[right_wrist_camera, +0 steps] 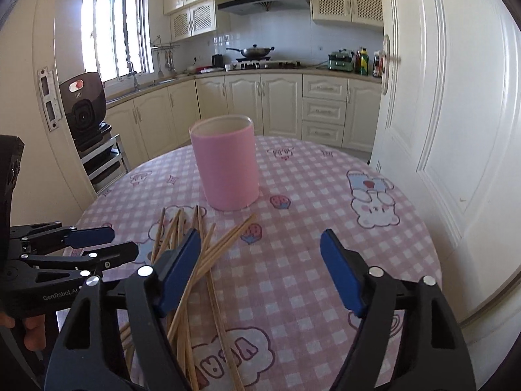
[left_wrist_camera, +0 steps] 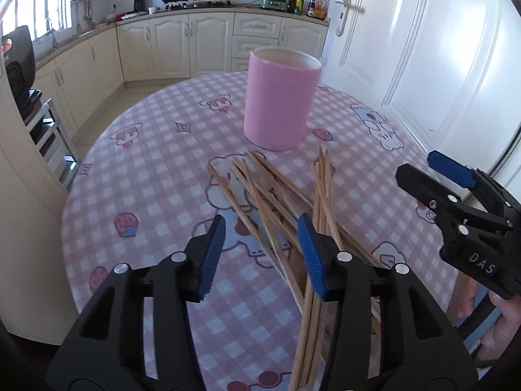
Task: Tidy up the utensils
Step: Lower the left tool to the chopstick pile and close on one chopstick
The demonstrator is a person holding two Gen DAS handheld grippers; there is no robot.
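Both grippers, left (left_wrist_camera: 262, 255) and right (right_wrist_camera: 259, 268), are hovering open over crossed chopsticks (left_wrist_camera: 276, 192) lying near the pink cup (left_wrist_camera: 280, 101); overlapping sticks are risking a multi-stick grab.

Two fisheye wrist cameras look forward and slightly down across a round table (left_wrist_camera: 136, 150), toward kitchen cabinets. The left view sits close over scattered chopsticks (left_wrist_camera: 260, 189); the right view rides a little higher, beside it. Both share the pink cup (right_wrist_camera: 224, 166), the chopsticks and each other's gripper.
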